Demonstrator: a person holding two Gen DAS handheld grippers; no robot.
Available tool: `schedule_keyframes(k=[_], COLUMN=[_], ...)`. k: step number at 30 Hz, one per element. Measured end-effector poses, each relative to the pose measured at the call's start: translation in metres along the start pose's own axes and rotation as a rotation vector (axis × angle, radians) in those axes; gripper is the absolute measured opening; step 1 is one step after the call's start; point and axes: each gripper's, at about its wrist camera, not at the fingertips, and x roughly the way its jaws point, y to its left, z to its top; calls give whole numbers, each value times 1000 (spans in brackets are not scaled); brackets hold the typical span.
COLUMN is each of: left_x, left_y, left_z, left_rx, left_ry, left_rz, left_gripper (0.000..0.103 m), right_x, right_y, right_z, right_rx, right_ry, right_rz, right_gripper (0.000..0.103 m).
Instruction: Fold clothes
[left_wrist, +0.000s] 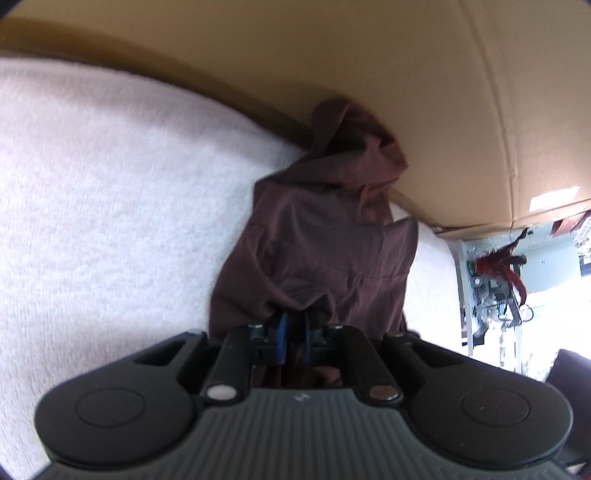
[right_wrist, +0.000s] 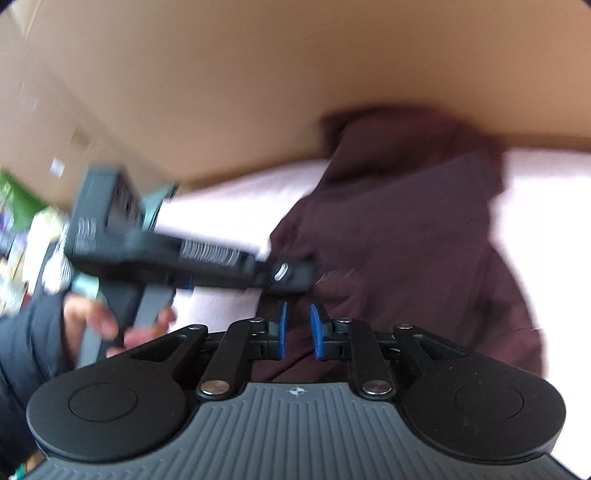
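A maroon garment (left_wrist: 317, 236) lies crumpled on a white fluffy cover (left_wrist: 110, 192), its far end bunched against a cardboard wall (left_wrist: 369, 66). My left gripper (left_wrist: 294, 328) is shut on a fold of its near edge, with cloth gathered between the blue pads (left_wrist: 282, 332). In the blurred right wrist view the same garment (right_wrist: 406, 229) spreads to the right. My right gripper (right_wrist: 299, 330) hovers over its near edge, its blue pads (right_wrist: 316, 332) a narrow gap apart with fabric showing below. The left gripper (right_wrist: 306, 277) reaches in from the left, held by a hand (right_wrist: 110, 325).
The cardboard wall (right_wrist: 258, 92) runs along the back of the white cover (right_wrist: 546, 221). Past the box's right end stand a white frame and red feathers (left_wrist: 495, 266). Colourful clutter (right_wrist: 22, 221) lies at the far left, beside a dark sleeve (right_wrist: 29, 332).
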Motion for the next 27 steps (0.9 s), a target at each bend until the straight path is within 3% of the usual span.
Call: schedule_keyframes(k=[1, 2, 3, 4, 7, 9, 11, 12, 13, 15, 18, 21, 27], left_x=[-6, -13, -22, -29, -35, -27, -5, -1, 2, 0, -10, -2, 46], left_y=[-3, -7, -13, -20, -38, -46, -41, -37, -34, -36, -70, -104, -128], left_z=[1, 2, 2, 0, -12, -23, -30, -30, -29, -23, -27, -48, -94], left_rx=[7, 15, 39, 76, 196, 278, 304, 296, 288, 231, 363, 501, 608], left_ry=[-9, -17, -26, -27, 13, 53, 92, 83, 70, 82, 70, 138, 275], left_rz=[-13, -27, -30, -32, -20, 21, 109, 117, 121, 123, 76, 13, 16], left_gripper=[12, 23, 36, 38, 40, 52, 52, 50, 55, 51, 53, 59, 63], right_x=[11, 21, 21, 18, -14, -45, -76, -91, -104, -126, -143, -146, -131], right_y=[-4, -8, -14, -21, -32, -42, -56, -63, -69, -83, -103, -117, -138], right_z=[-2, -4, -4, -4, -4, -6, -13, -16, -23, -37, -57, -70, -79], right_rx=[8, 17, 42, 93, 142, 166, 200, 218, 235, 276, 343, 381, 417], right_ry=[11, 22, 4, 6, -77, -145, -201, -228, -249, -272, -257, -236, -193], right_rz=[-17, -34, -29, -16, -19, -13, -33, -45, -74, -127, -166, -147, -130], right_gripper=[17, 7, 5, 5, 17, 18, 20, 23, 25, 30, 35, 36, 43])
